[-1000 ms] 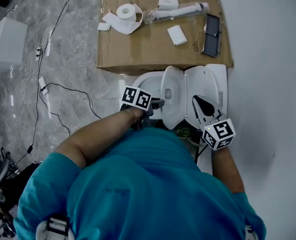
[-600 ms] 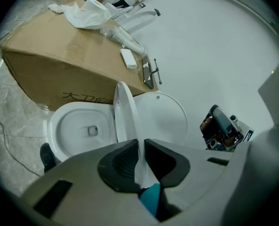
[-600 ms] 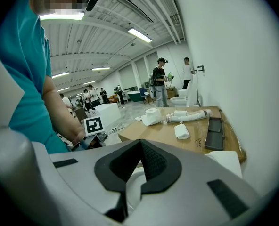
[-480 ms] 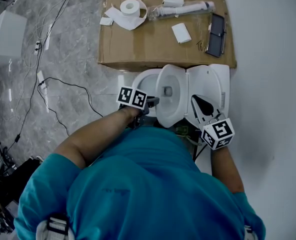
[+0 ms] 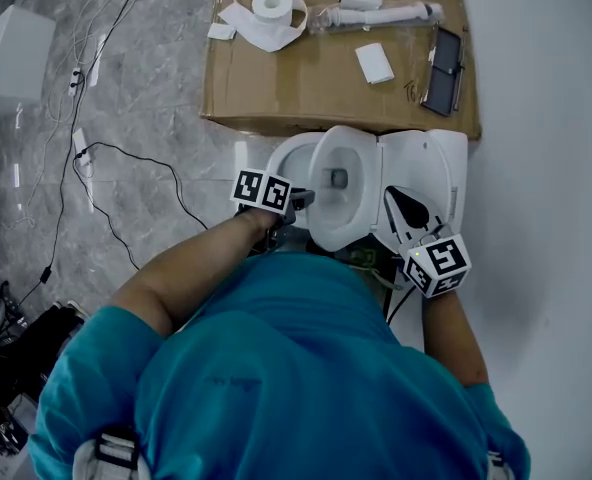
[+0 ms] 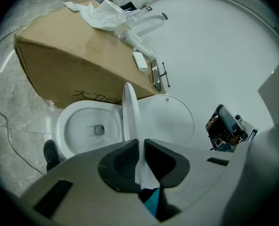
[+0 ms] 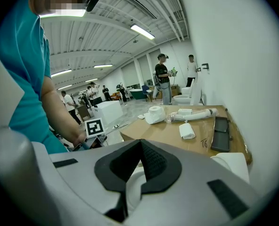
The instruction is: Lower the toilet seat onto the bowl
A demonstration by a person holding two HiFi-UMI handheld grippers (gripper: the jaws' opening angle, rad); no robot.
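Observation:
The white toilet seat stands part-way down, leaning over the bowl. The lid stays raised toward the wall side. My left gripper is shut on the seat's near edge. In the left gripper view the seat shows edge-on, its thin rim pinched between the dark pads. To its left lies the open bowl, to its right the lid. My right gripper hovers by the lid's near side, jaws shut with nothing in them; its pads meet at the tip.
Just beyond the toilet a cardboard box carries a toilet paper roll, a plastic pipe and a black flat item. Cables trail over the marble floor at left. A white wall runs along the right.
The seat has swung further over toward the bowl, showing more of its face. My left gripper has moved left and down with it. The right gripper has stayed near the lid.

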